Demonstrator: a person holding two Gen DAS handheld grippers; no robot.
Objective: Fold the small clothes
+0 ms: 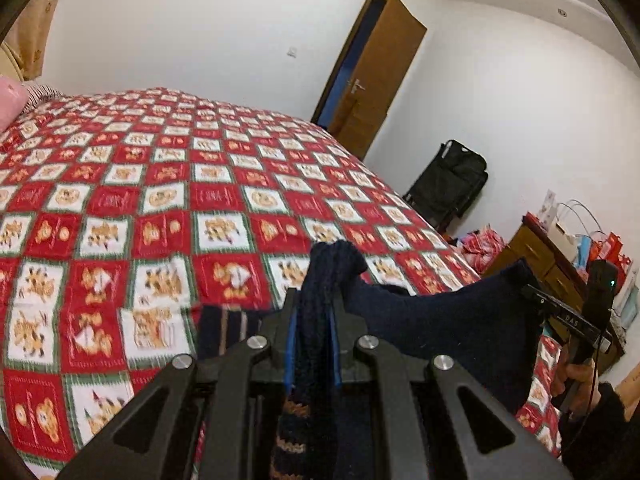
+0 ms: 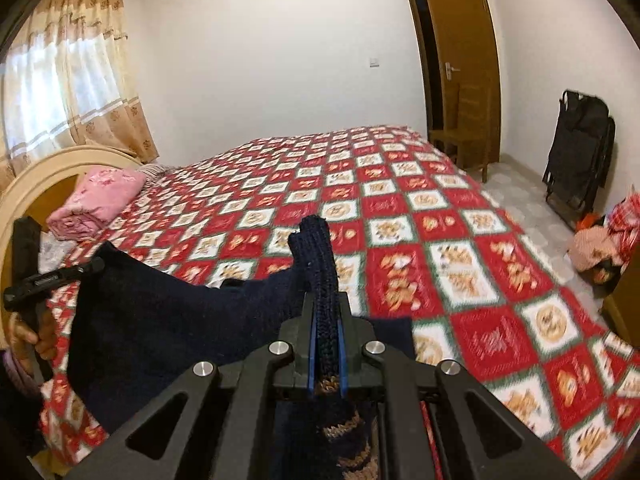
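Note:
A dark navy knit garment (image 1: 440, 320) with tan stripes near its hem hangs stretched between my two grippers above the bed (image 1: 180, 200). My left gripper (image 1: 314, 320) is shut on one bunched edge of it, and knit sticks out past the fingertips. At the right of the left wrist view my right gripper (image 1: 534, 294), held by a hand (image 1: 576, 380), pinches the other corner. From the right wrist camera, my right gripper (image 2: 325, 320) is shut on the knit garment (image 2: 160, 312), with my left gripper (image 2: 92, 266) at the far corner. The lower part of the garment is hidden behind the grippers.
The bed (image 2: 440, 240) has a red and white checked cover. A pink folded blanket (image 2: 100, 200) lies by the headboard (image 2: 40, 176). A wooden door (image 2: 460, 60) stands ajar beside a wooden chair (image 2: 464, 136). A black folded seat (image 2: 580, 152) and a dresser (image 1: 552, 264) with bags stand at the right.

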